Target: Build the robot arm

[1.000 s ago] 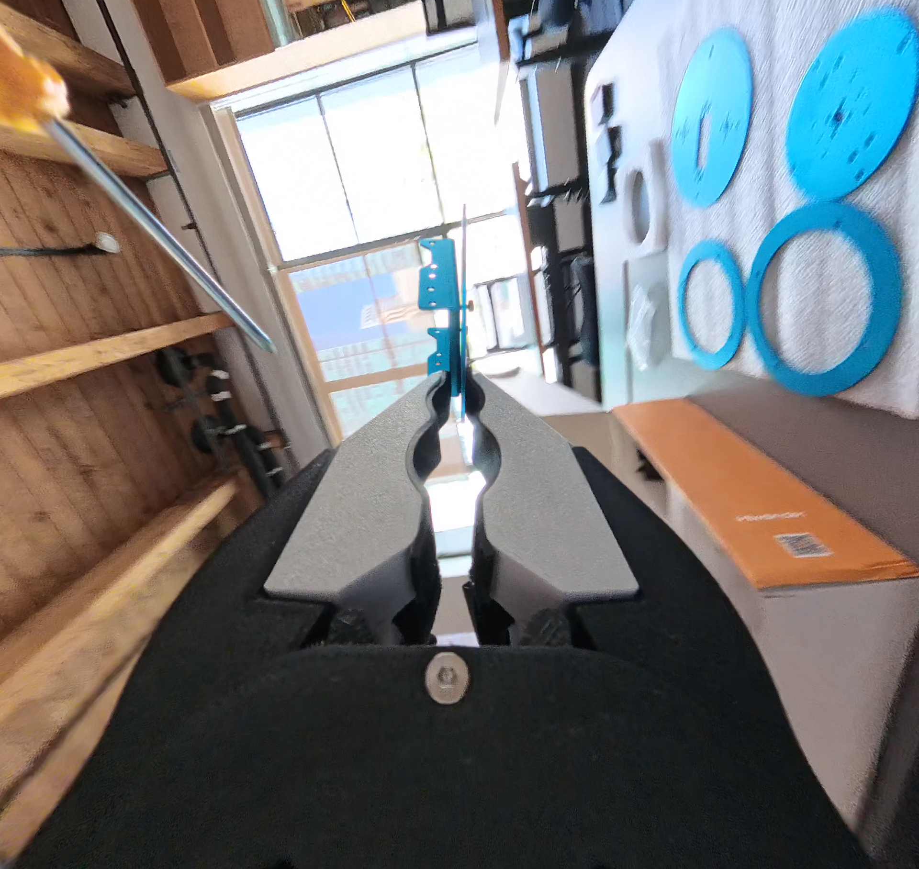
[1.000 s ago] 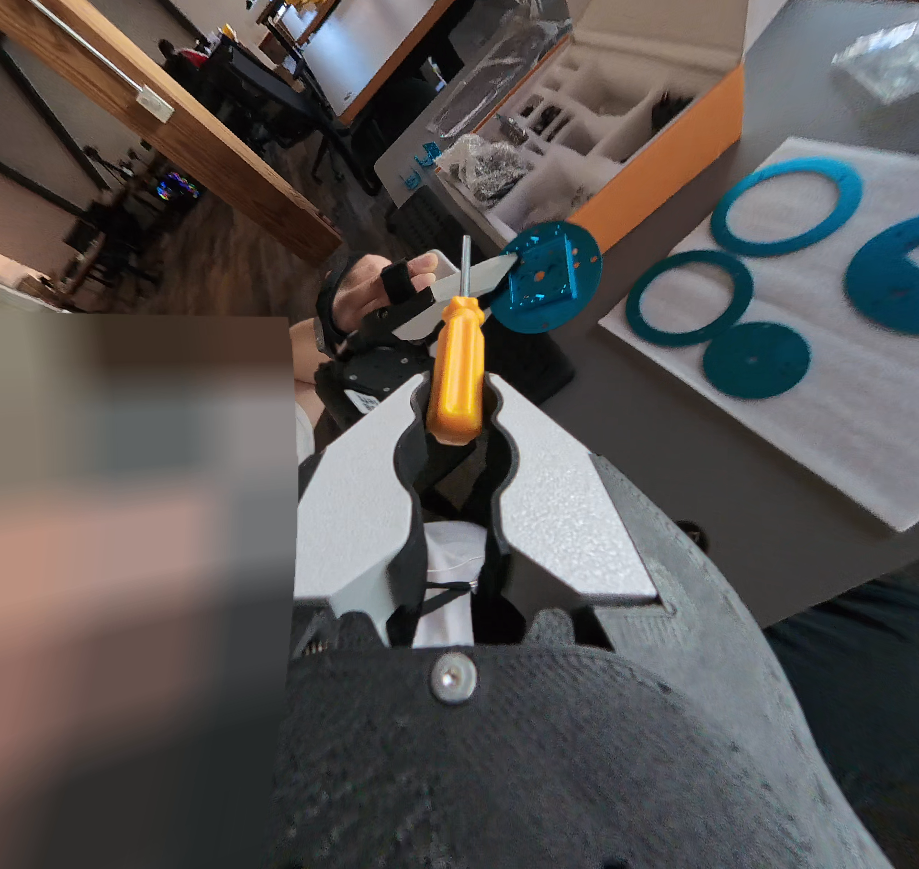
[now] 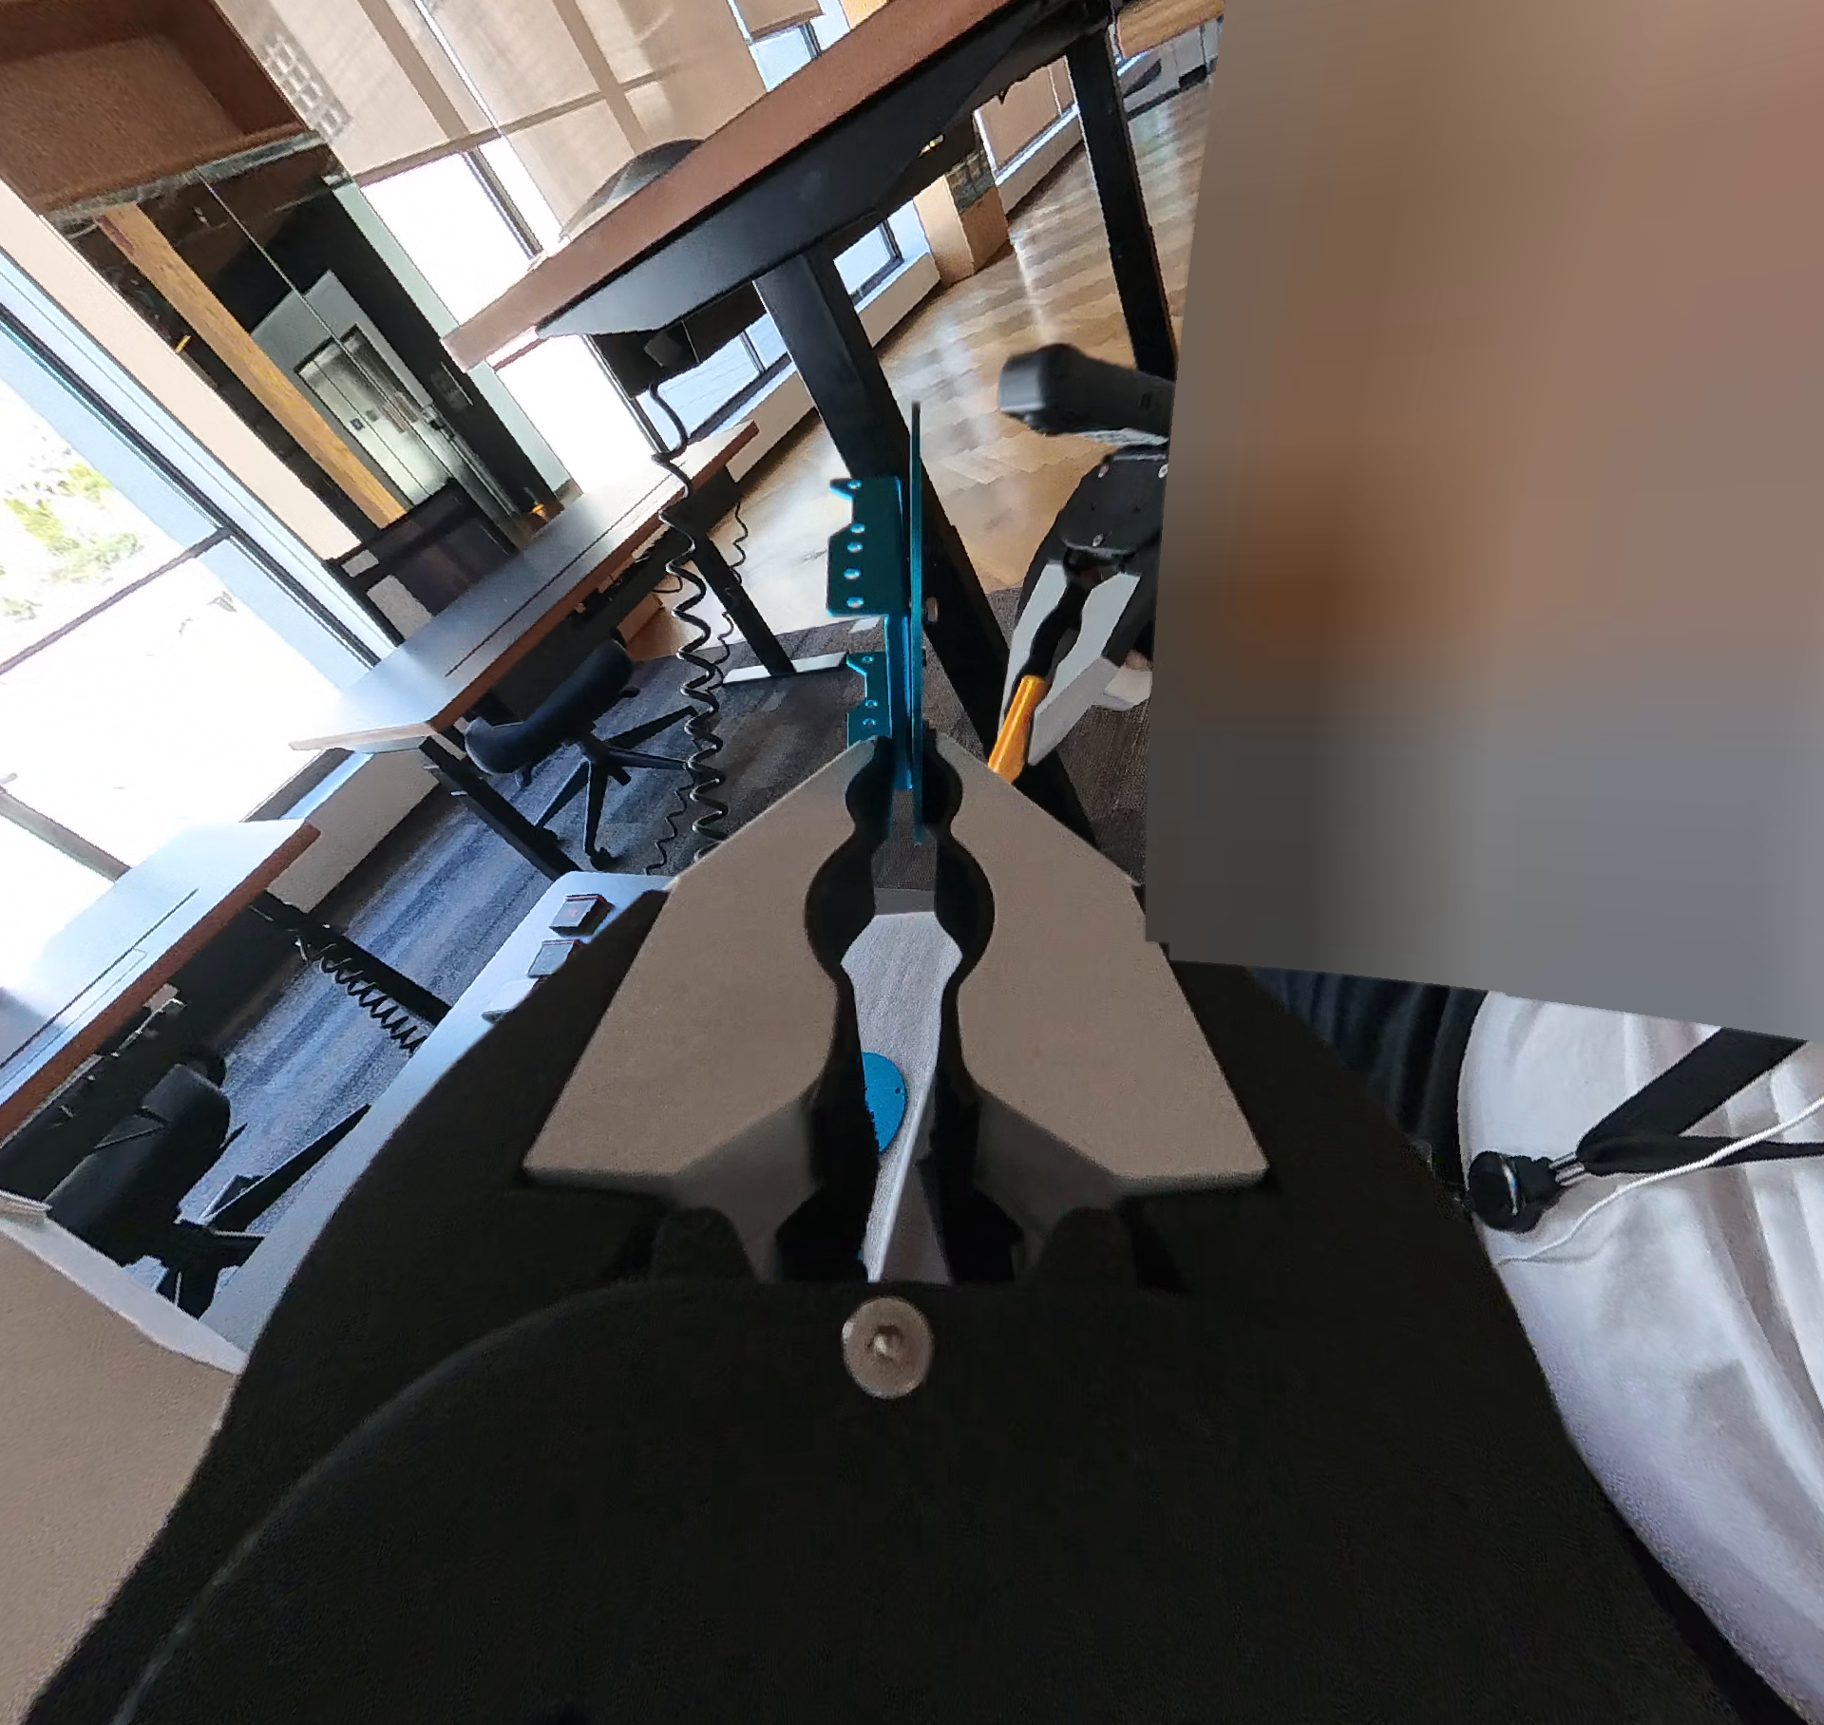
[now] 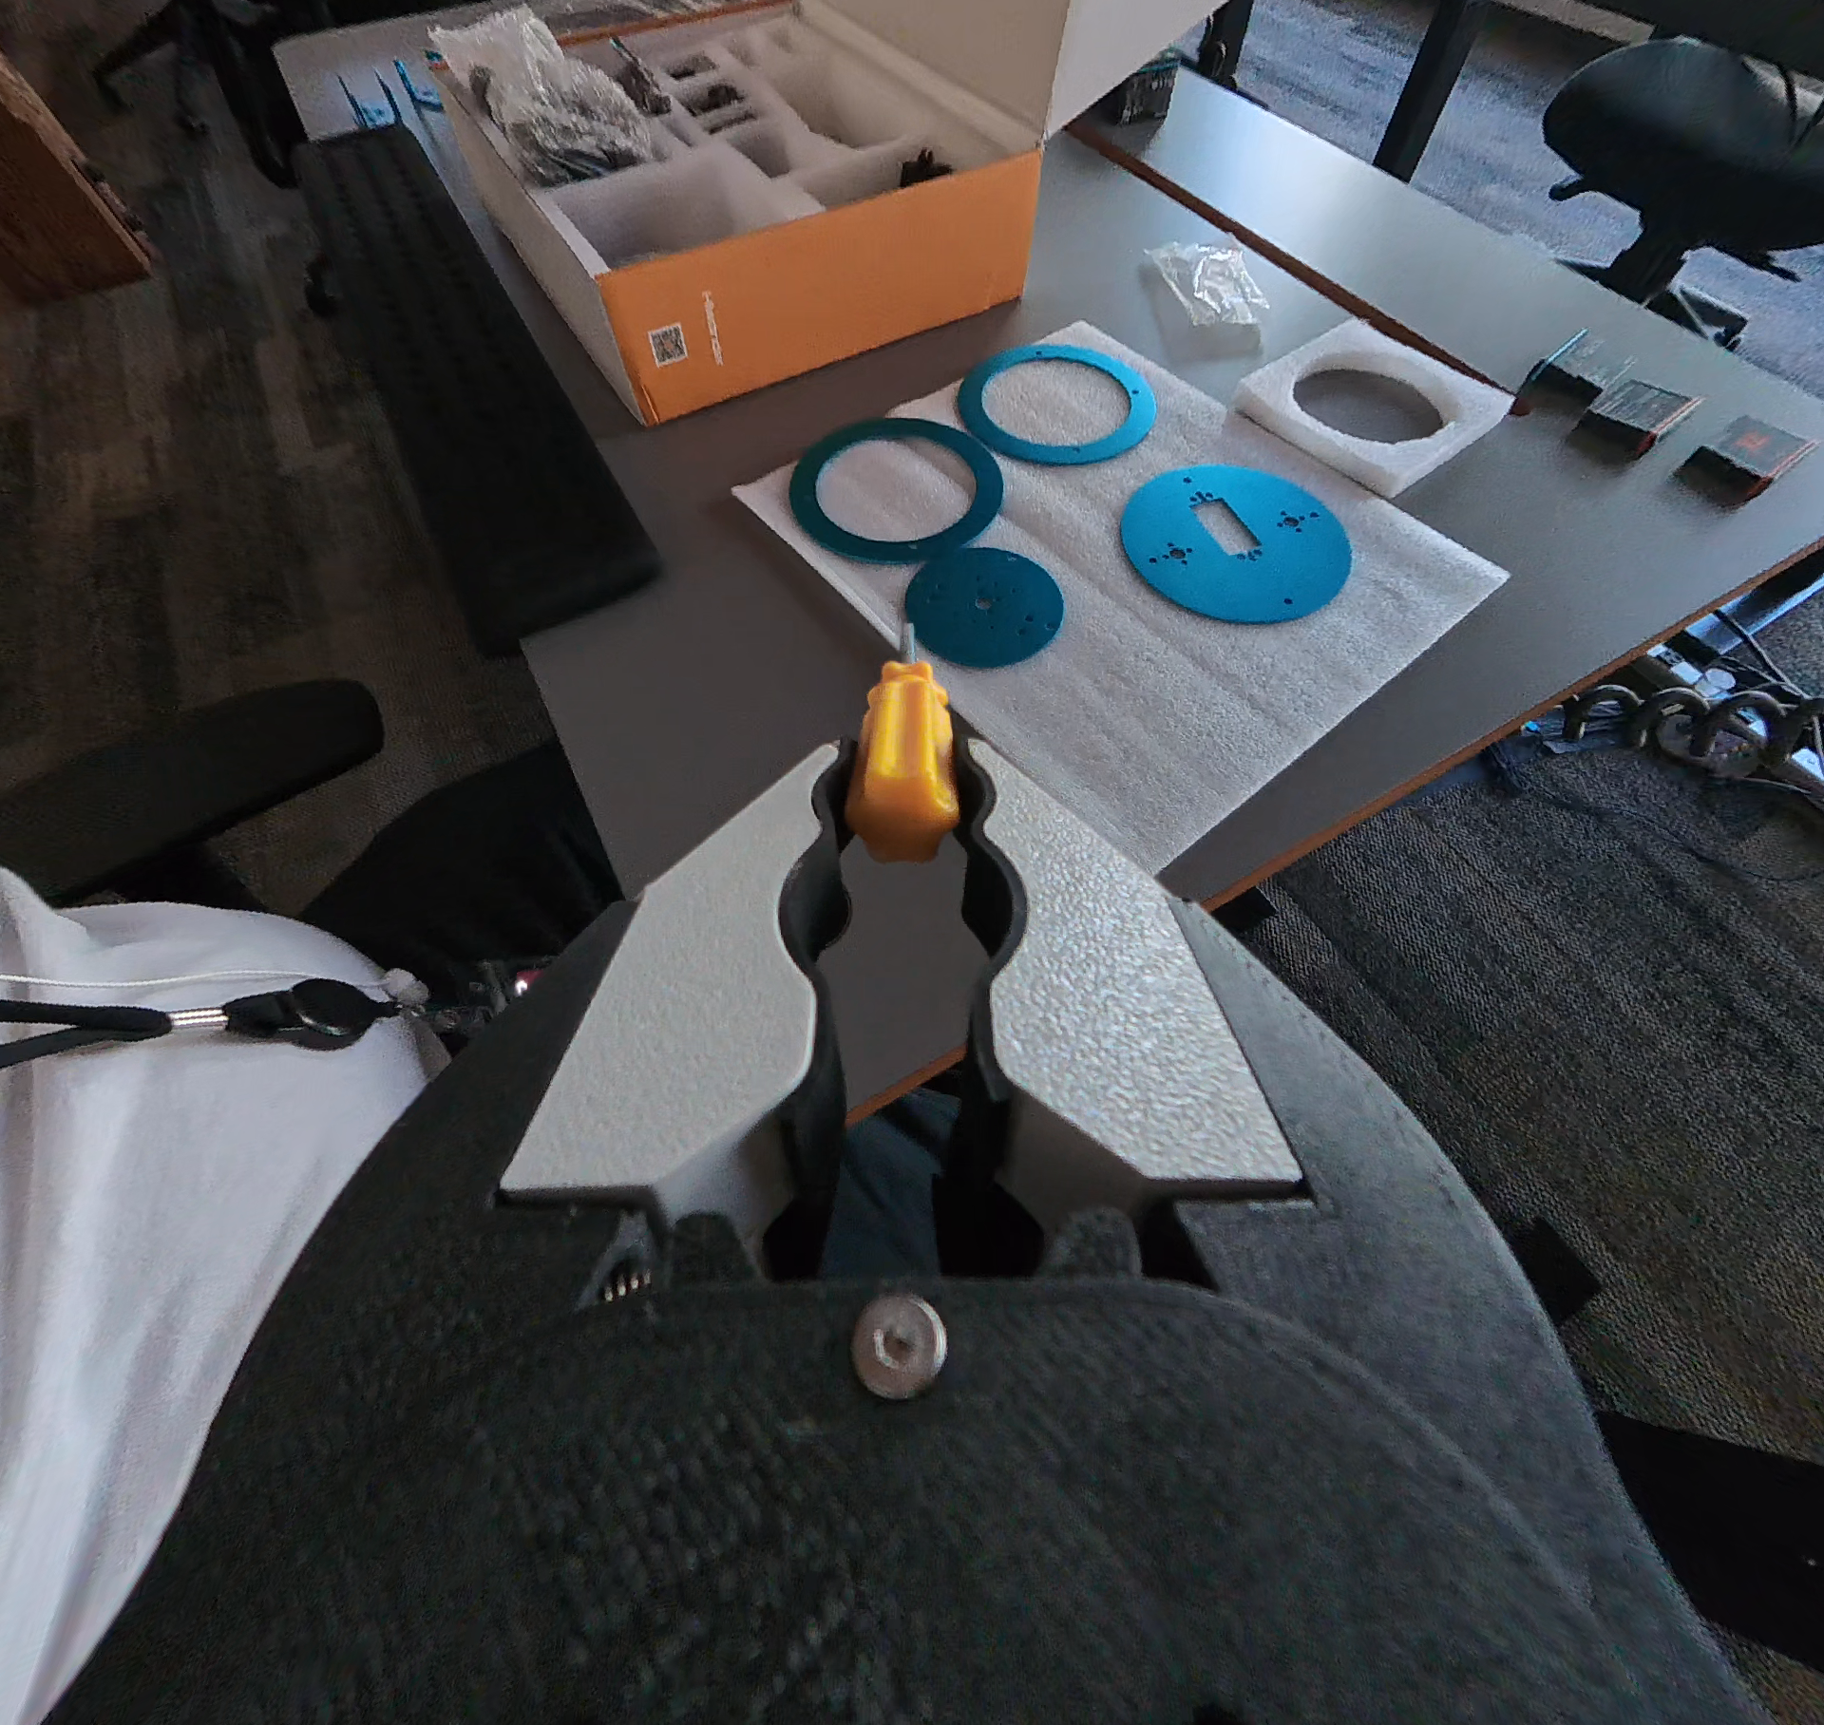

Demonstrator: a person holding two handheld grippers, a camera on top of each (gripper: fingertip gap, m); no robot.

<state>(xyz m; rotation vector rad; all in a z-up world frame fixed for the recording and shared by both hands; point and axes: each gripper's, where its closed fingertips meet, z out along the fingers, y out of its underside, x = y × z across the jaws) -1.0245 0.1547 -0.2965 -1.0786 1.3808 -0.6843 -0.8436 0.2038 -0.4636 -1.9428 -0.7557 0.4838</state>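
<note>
**My two grippers, each squeezing one thing**

My left gripper (image 3: pixel 906 775) is clamped on a thin blue metal plate (image 3: pixel 913 632). I see the plate edge-on, so its shape is hard to tell. A blue bracket (image 3: pixel 869 548) with little holes sticks out from it.

My right gripper (image 4: pixel 903 770) is pinched tight on a yellow screwdriver (image 4: pixel 900 770). The plastic handle is bumpy. Most of the metal shaft is hidden behind the handle.

The screwdriver points toward a white foam sheet (image 4: pixel 1184 691) on the grey table (image 4: pixel 691 691). On the sheet lie two flat blue rings (image 4: pixel 1056 403), one small dark blue disc (image 4: pixel 983 607) and one bigger blue disc (image 4: pixel 1236 543) with a slot. Behind the sheet stands an open orange box (image 4: pixel 819 296). Right of the sheet sit three small dark blocks (image 4: pixel 1638 414), too blurry to make out.
</note>
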